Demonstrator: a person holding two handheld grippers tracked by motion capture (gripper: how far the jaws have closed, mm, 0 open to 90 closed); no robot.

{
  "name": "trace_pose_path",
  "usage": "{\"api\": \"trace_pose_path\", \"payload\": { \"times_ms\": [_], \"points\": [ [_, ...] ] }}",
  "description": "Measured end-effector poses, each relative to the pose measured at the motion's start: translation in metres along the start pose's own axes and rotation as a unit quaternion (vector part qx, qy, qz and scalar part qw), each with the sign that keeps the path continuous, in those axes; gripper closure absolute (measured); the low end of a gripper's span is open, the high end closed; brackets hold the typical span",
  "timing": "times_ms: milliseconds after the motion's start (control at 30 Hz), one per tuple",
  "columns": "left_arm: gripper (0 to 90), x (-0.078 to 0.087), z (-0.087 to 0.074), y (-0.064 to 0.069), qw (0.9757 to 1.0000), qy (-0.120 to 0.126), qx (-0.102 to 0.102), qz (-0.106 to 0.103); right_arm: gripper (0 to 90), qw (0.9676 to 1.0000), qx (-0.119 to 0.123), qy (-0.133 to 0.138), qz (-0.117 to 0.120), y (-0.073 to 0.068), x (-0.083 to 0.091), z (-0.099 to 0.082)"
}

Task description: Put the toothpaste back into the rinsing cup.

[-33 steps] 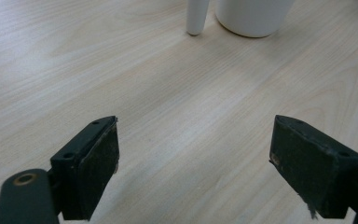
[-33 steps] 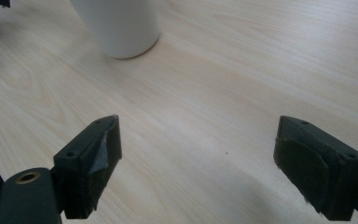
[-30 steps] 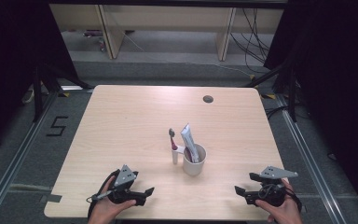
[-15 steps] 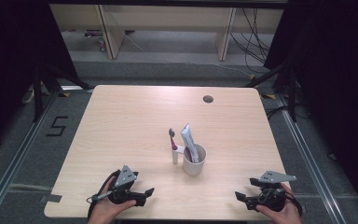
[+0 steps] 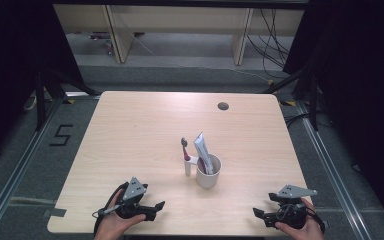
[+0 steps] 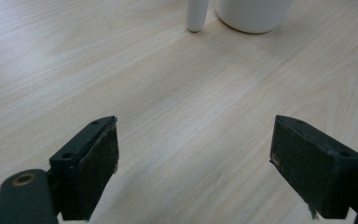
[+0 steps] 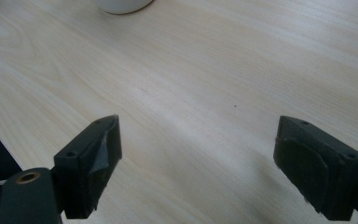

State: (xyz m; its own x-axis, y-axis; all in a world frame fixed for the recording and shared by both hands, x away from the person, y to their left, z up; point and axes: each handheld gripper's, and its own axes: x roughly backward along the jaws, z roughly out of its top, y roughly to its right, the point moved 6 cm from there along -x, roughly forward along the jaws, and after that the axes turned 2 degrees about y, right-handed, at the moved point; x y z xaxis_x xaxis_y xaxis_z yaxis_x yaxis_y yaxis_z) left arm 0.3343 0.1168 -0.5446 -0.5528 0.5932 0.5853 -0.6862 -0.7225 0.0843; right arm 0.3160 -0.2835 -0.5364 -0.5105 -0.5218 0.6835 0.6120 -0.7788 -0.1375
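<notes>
Light wood surface (image 5: 140, 135), rounded corners, with a small dark round hole (image 5: 223, 106) near its far edge. Near the centre stands a white cup (image 5: 208, 172); a white tube (image 5: 203, 151) leans out of it, long axis tilted up and toward the far left. Just beside the cup on its left, a toothbrush (image 5: 184, 150) stands upright, head at the top, in a small white holder (image 5: 187, 167); whether holder and cup touch cannot be told. Open wood lies between these items and both claws. Left claw (image 5: 157, 206) sits at the near-left edge, held in a hand (image 5: 112, 225), its jaws spread wide with nothing between them; in the left gripper view the cup base (image 6: 254, 14) and holder foot (image 6: 196, 16) lie ahead. Right claw (image 5: 256, 214) sits at the near-right edge, jaws likewise spread and empty, pointing left; the cup base (image 7: 123, 5) shows at the top of the right gripper view. Compared with a second ago, the right claw has drawn slightly nearer the near edge; left claw, cup, tube and toothbrush are unchanged.
</notes>
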Motion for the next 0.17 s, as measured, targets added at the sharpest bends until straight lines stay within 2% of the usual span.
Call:
{"api": "trace_pose_path", "payload": {
  "times_ms": [33,67,100,167],
  "points": [
    [14.9,0.0000,-0.0004,-0.0004,1.0000,-0.002,-0.001,0.003,16.0,1.0000,-0.001,0.001,0.007,-0.0005,-0.0015,0.0000],
    [14.9,-0.0005,-0.0011,-0.0005,1.0000,-0.002,-0.004,0.003,16.0,1.0000,0.002,0.001,-0.002,0.0009,-0.0011,0.0000],
    [14.9,-0.0002,-0.0006,0.0009,1.0000,0.000,-0.001,0.000,16.0,1.0000,0.001,-0.001,0.004,0.0002,-0.0019,-0.0006],
    [14.9,0.0001,0.0000,0.0007,1.0000,0.000,-0.004,-0.001,16.0,1.0000,0.003,-0.002,-0.002,0.0009,-0.0011,-0.0004]
  ]
}}
